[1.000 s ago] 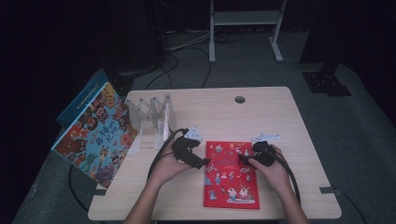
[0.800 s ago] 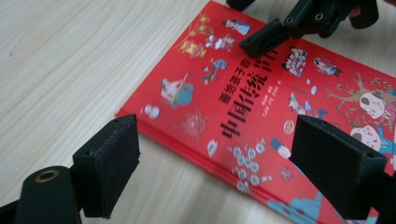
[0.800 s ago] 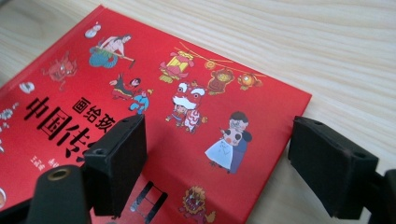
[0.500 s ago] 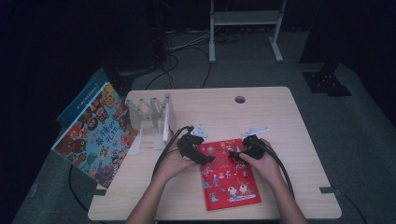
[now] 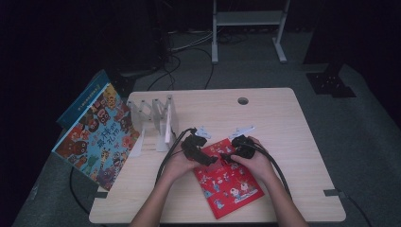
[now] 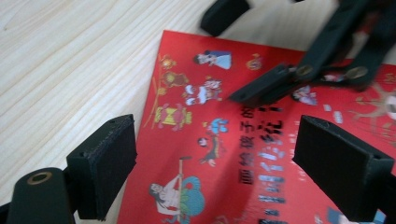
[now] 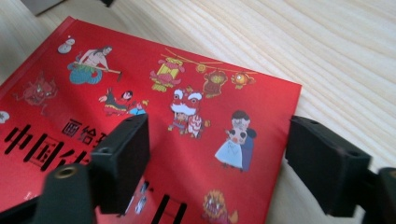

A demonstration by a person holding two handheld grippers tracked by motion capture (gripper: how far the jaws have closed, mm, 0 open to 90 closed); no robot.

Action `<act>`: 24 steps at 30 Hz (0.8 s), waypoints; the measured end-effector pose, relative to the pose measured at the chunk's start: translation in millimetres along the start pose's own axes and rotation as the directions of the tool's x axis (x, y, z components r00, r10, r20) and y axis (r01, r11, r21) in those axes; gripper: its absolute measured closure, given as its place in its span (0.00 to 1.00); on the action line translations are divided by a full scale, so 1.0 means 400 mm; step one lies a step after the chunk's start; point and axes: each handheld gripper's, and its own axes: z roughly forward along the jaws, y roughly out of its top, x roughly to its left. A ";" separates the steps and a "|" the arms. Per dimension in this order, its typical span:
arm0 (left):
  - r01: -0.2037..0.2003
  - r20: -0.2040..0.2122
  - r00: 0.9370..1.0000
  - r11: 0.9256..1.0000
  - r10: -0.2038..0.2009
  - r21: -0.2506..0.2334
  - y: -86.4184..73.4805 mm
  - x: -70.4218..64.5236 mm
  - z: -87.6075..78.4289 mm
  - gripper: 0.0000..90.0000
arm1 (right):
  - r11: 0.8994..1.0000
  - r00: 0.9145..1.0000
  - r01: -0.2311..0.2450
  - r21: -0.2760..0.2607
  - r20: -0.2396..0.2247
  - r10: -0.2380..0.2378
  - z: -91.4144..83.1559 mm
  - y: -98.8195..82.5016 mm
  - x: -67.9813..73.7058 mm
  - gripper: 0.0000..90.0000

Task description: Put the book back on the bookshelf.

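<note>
a: where is the red book (image 5: 228, 182) lying?

b: it is lying flat on the wooden table (image 5: 293, 142), in the lower middle of the high view, turned at a slant so one corner is pointing toward the bottom edge.

a: and the left gripper (image 5: 204, 158)?

b: it is hovering over the book's upper left part in the high view. in the left gripper view its jaws are standing wide apart, released, with the red cover showing between them and nothing being squeezed.

a: what is the right gripper (image 5: 229, 156) doing?

b: it is sitting just beside the left one, over the book's top edge. its jaws have just been closing, yet in the right gripper view they are staying apart, straddling a corner of the cover without pressing on it.

a: anything else on the table?

b: a clear rack (image 5: 153, 120) is standing in the upper left of the tabletop, and a big picture book (image 5: 97, 137) is leaning off the table's left side.
</note>
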 end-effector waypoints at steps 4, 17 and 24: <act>0.031 -0.006 0.999 0.999 -0.031 0.004 -0.011 0.014 0.026 0.13 | 1.000 1.000 -0.002 -0.014 0.023 0.002 -0.045 -0.027 0.010 0.28; 0.064 0.030 0.997 0.997 -0.065 0.045 -0.032 0.036 0.071 0.11 | 0.999 0.998 -0.008 -0.052 0.070 0.011 -0.168 -0.148 0.036 0.27; 0.056 0.029 0.998 0.997 -0.057 0.044 -0.036 0.031 0.072 0.06 | 0.997 0.995 -0.024 -0.069 0.093 0.030 -0.216 -0.219 0.042 0.27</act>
